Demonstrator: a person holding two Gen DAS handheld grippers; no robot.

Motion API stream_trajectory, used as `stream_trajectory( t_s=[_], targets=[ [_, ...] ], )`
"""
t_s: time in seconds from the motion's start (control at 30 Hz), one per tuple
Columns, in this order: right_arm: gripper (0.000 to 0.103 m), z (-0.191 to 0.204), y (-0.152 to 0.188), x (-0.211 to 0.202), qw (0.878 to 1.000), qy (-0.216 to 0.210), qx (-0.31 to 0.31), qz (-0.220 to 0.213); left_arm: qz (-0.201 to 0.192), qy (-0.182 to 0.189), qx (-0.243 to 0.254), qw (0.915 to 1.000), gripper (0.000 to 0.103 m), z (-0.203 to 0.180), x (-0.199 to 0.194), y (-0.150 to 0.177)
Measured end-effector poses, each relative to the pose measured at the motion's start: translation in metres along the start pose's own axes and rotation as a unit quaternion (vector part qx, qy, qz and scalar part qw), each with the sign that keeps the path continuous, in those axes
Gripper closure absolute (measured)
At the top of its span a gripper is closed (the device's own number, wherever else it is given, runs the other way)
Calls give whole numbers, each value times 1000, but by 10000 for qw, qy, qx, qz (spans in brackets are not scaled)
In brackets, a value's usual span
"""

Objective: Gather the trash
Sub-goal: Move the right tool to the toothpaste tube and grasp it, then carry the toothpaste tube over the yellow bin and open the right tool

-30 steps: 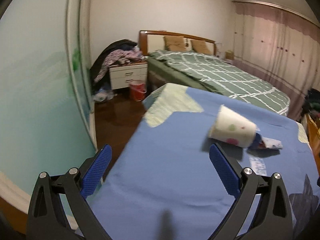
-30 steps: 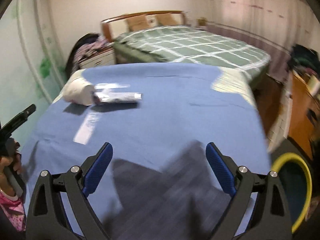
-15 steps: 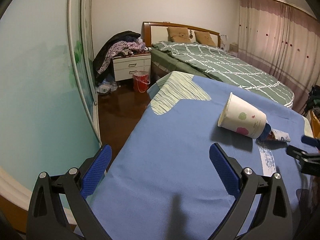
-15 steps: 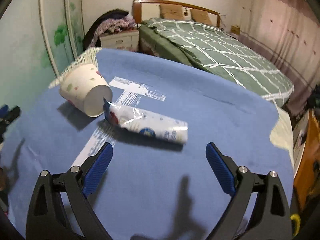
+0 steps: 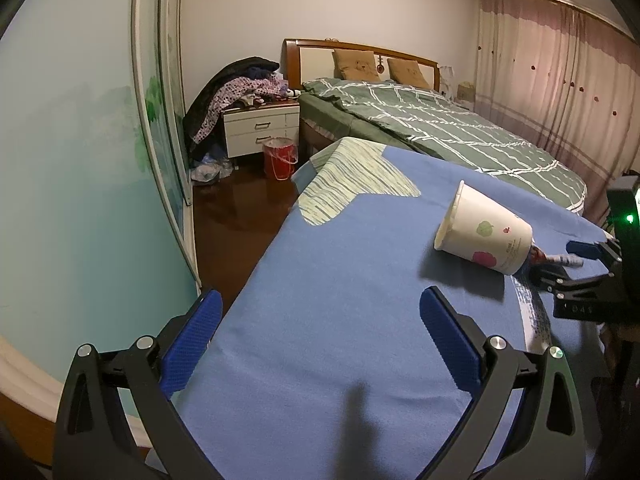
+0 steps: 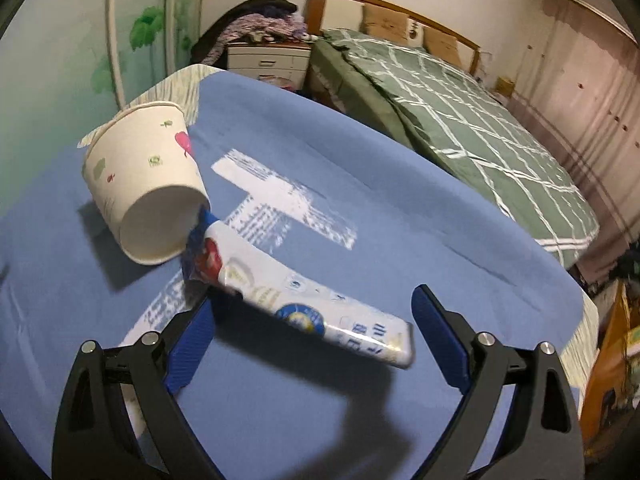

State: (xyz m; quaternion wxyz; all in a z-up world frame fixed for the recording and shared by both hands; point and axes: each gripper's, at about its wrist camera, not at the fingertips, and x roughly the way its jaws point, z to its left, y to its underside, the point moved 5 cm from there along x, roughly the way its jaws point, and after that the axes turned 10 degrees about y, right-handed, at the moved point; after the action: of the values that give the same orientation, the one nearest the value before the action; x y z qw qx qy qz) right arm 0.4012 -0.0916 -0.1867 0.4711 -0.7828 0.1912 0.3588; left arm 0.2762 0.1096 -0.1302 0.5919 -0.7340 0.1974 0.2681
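Looking through my left camera first, I see my left hand-held gripper [image 5: 320, 344] wide open with nothing between its blue pads [image 5: 192, 344]. It hangs over the near edge of the table [image 5: 320, 300], which has a blue cloth on it. A white paper cup [image 5: 484, 236] with little fruit pictures lies on its side toward the right of the table, well ahead of my gripper. Its open mouth points left. Just behind its bottom I can see the end of a snack wrapper [image 5: 560, 258]. My right hand-held gripper [image 5: 576, 264] pokes in from the right edge, close to that wrapper. Farther back are a green bed [image 5: 440, 128], a white nightstand [image 5: 260, 130] with clothes piled on it, and a red bucket [image 5: 280, 156] on the floor.

Now my right camera. My right hand-held gripper [image 6: 312, 340] is wide open too and grips nothing. The white wrapper [image 6: 296, 292] lies slanted across the gap between the pads. Its red and blue end touches the paper cup [image 6: 148, 184], whose bottom faces me. The left pad [image 6: 188, 344] is just beside the wrapper; I cannot tell if it touches. White printed patches [image 6: 280, 200] show on the cloth past the wrapper.
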Motion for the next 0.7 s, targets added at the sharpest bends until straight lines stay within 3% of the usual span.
stream_trajectory(
  t_s=[0.13, 0.23, 0.4, 0.53, 0.7],
  targets=[
    [27, -3, -3, 4, 9989, -453, 40, 63, 57, 29, -44, 10000, 5, 0, 2, 1],
    [51, -5, -2, 2, 9967, -767, 189, 166, 81, 39, -48, 9999, 5, -1, 3, 2],
    [86, -10, 11, -11, 9973, -597, 336, 262, 86, 54, -60, 9999, 5, -1, 4, 2],
    [97, -25, 33, -26, 9943, -591, 823, 342, 92, 90, -57, 9999, 5, -3, 4, 3],
    [97, -39, 65, -54, 9862, -662, 1477, 347, 110, 148, -7, 9998, 5, -6, 4, 4]
  ],
)
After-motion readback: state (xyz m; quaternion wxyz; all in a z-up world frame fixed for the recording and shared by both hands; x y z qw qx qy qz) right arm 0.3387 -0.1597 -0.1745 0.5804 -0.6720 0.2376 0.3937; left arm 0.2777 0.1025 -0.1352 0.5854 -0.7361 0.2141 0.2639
